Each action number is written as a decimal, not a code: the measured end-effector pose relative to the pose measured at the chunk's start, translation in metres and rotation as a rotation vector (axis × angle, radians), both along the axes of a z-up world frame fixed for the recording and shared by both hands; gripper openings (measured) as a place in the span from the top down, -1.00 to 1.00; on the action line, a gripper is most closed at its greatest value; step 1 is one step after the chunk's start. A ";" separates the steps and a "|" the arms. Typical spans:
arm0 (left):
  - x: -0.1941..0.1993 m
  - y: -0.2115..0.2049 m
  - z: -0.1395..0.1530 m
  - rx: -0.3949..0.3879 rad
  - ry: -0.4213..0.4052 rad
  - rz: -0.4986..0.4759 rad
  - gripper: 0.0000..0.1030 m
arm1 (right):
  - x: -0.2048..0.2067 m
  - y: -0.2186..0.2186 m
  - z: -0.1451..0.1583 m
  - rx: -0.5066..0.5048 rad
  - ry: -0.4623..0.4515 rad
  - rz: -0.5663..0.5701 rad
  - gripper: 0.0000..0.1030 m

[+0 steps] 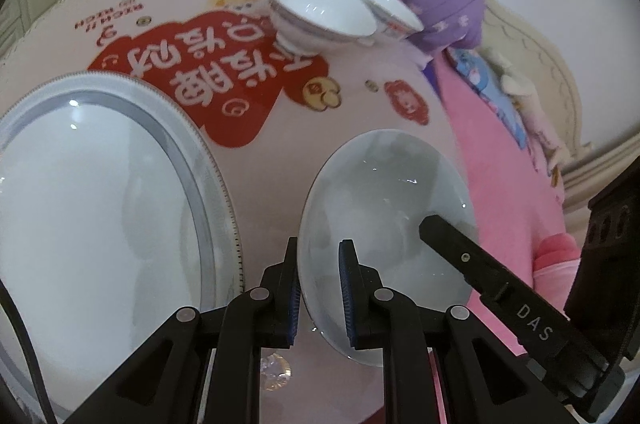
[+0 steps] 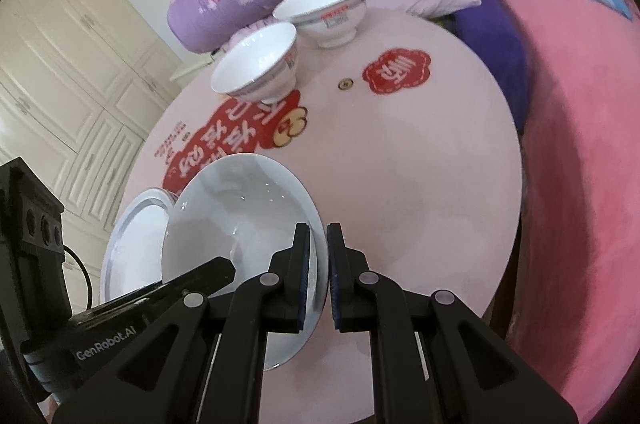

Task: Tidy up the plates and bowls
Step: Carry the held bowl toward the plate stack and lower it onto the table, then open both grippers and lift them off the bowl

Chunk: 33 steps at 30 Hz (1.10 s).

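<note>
Here both claws (image 1: 318,288) (image 2: 318,278) pinch the plate (image 1: 384,207).

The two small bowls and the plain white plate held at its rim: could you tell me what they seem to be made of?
Two small bowls: probably glazed porcelain; glossy white with sharp light glints, a grey rim band and a foot ring.
Plain white plate: likely glazed ceramic too; smooth, shiny, with crisp reflections. Hard melamine cannot be ruled out by look alone.

Both wrist views look steeply down, close over the pink table (image 1: 280,183), sharing (from opposite sides) the white plate (image 2: 240,207).
</note>
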<state>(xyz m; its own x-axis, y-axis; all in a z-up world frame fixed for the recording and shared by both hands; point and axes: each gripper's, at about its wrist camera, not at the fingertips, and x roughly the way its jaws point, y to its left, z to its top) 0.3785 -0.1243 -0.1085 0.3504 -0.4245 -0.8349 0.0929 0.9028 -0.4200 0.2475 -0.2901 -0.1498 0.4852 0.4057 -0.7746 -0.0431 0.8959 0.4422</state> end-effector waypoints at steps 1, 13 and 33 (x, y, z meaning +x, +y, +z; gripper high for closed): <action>0.001 -0.001 0.000 0.002 -0.007 0.000 0.76 | 0.002 0.000 -0.001 -0.002 0.000 0.001 0.83; 0.009 -0.007 0.002 0.004 -0.025 -0.031 0.27 | 0.007 -0.014 -0.001 0.078 -0.019 -0.002 -0.03; 0.025 0.047 0.063 -0.016 -0.250 0.062 -0.90 | 0.035 -0.057 0.051 0.123 -0.185 -0.087 -1.00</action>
<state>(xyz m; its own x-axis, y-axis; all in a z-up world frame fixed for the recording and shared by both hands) 0.4037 -0.0778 -0.0453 0.5706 -0.4088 -0.7123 0.1406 0.9032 -0.4056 0.2825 -0.3476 -0.0989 0.6513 0.4424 -0.6165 -0.0589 0.8395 0.5402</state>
